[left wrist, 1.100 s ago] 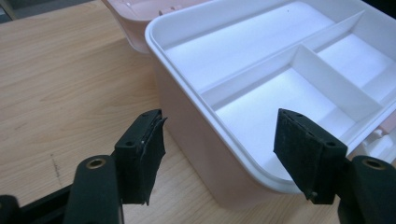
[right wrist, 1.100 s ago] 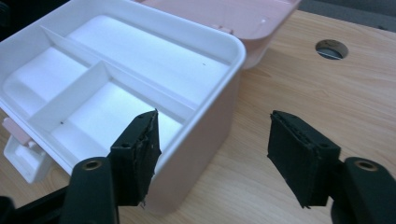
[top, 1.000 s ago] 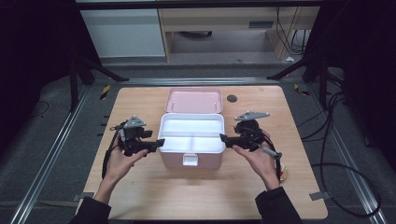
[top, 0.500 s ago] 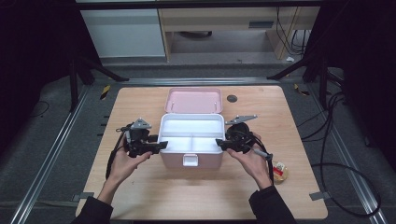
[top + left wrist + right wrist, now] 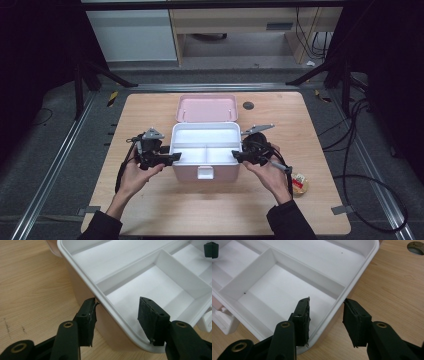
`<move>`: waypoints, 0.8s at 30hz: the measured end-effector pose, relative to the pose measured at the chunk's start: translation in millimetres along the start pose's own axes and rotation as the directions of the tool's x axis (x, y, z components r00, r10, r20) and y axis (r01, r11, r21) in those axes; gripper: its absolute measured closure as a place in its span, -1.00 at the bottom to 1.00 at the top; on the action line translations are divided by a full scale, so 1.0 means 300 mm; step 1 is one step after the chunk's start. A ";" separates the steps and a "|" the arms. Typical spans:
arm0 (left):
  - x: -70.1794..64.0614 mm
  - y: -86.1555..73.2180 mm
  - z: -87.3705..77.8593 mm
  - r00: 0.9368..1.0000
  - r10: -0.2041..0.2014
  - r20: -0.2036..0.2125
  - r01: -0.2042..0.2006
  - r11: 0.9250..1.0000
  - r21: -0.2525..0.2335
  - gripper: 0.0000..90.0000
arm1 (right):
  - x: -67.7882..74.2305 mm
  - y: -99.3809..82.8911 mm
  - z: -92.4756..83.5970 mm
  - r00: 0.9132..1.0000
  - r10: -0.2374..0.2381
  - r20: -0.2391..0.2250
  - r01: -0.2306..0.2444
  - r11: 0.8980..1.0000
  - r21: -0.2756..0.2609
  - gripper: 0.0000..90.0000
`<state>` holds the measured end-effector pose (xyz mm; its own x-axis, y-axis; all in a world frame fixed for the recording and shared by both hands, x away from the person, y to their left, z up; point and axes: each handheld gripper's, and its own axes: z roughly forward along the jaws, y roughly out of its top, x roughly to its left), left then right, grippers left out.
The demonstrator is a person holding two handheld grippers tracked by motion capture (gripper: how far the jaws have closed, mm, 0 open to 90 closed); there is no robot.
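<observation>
A pink box (image 5: 220,172) stands in the middle of the table with its lid (image 5: 206,108) laid open behind it. Inside sits a white divided tray (image 5: 205,125). My left gripper (image 5: 176,157) is at the tray's left rim (image 5: 82,272), one pad (image 5: 87,320) against the outer lip and the other inside the compartment, clear of the wall. My right gripper (image 5: 235,156) straddles the right rim (image 5: 359,272) the same way, with its outer pad (image 5: 354,322) at the lip. Both pairs of jaws have just been closing, with the rim between them. The tray's compartments are empty.
A white latch (image 5: 205,172) sticks out of the box's front. A small round object with red and yellow on it (image 5: 300,184) lies near the right forearm. A dark round hole (image 5: 248,105) marks the tabletop behind the box. Cables trail off the table's right side.
Both pairs of jaws have narrowed around the tray's side rims. The right hand has shifted slightly toward the box, uncovering the small round object.
</observation>
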<state>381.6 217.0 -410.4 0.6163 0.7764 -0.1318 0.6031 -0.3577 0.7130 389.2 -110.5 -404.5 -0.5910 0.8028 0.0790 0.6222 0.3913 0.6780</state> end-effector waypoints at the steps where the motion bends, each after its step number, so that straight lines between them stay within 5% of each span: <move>1: 0.000 0.000 0.001 1.000 0.000 0.001 0.000 1.000 0.000 0.08 | 0.001 -0.002 -0.001 1.000 0.003 0.001 -0.003 1.000 -0.002 0.27; 11: -0.007 0.002 0.003 1.000 0.029 -0.004 -0.029 1.000 -0.004 0.07 | 0.005 -0.007 -0.011 1.000 0.004 0.009 -0.004 1.000 0.012 0.27; 14: -0.006 0.007 -0.019 0.997 0.073 -0.015 -0.073 0.997 -0.013 0.03 | -0.005 -0.004 -0.022 1.000 -0.001 0.010 0.002 1.000 -0.027 0.15; 20: 0.026 0.024 -0.069 0.998 0.068 -0.011 -0.068 0.996 -0.060 -0.09 | -0.029 0.001 -0.055 1.000 -0.004 0.015 0.005 0.996 -0.090 0.00; 24: 0.060 0.049 -0.104 0.994 0.107 0.007 -0.106 0.991 -0.076 -0.10 | -0.045 0.020 -0.092 0.998 -0.054 0.021 0.057 0.987 -0.151 -0.06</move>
<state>385.8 242.0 -380.7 0.6810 0.7298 -0.0600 0.4942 -0.3977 0.7730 386.6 -131.4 -381.5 -0.6128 0.7898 0.0263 0.5027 0.3639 0.7842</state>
